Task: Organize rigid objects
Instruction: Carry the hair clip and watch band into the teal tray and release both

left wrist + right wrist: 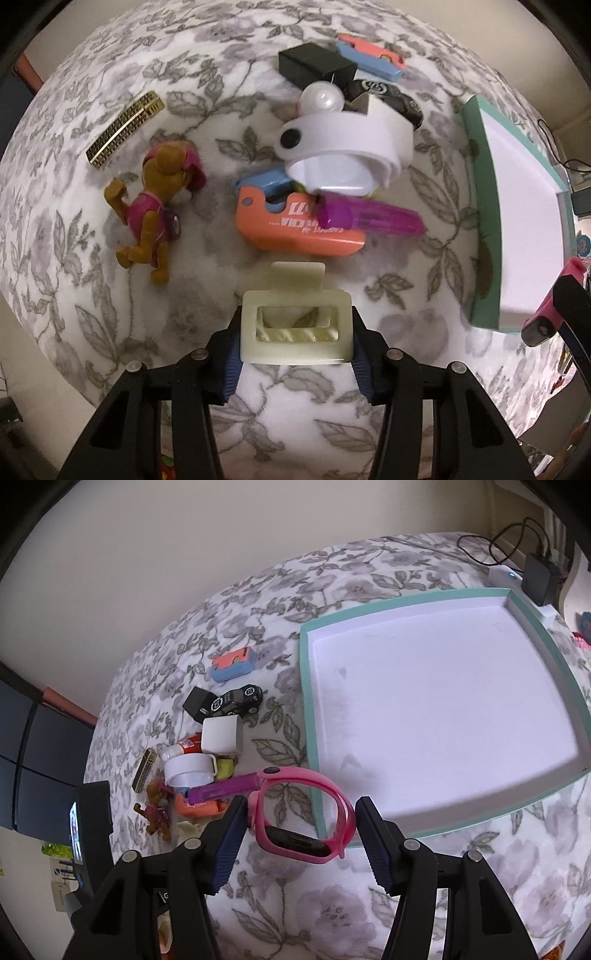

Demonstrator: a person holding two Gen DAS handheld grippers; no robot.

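Observation:
In the left wrist view my left gripper (295, 326) points down at the flowered cloth, shut on a cream hair claw clip (295, 332), blue pads (231, 369) against both its sides. Beyond it lie an orange and blue toy (295, 221), a purple stick (373, 218), a white band (347, 147) and a dog figure (155, 206). In the right wrist view my right gripper (301, 812) is shut on a pink watch (303, 812), held over the near left corner of the teal tray (310, 716). The tray's white floor is bare.
A gold harmonica (125, 129), a black box (314, 66), a black toy car (238, 701), a pink and blue block (232, 662) and a white cube (221, 734) lie left of the tray. Chargers and cables (539, 576) sit behind it. A wall runs along the far side.

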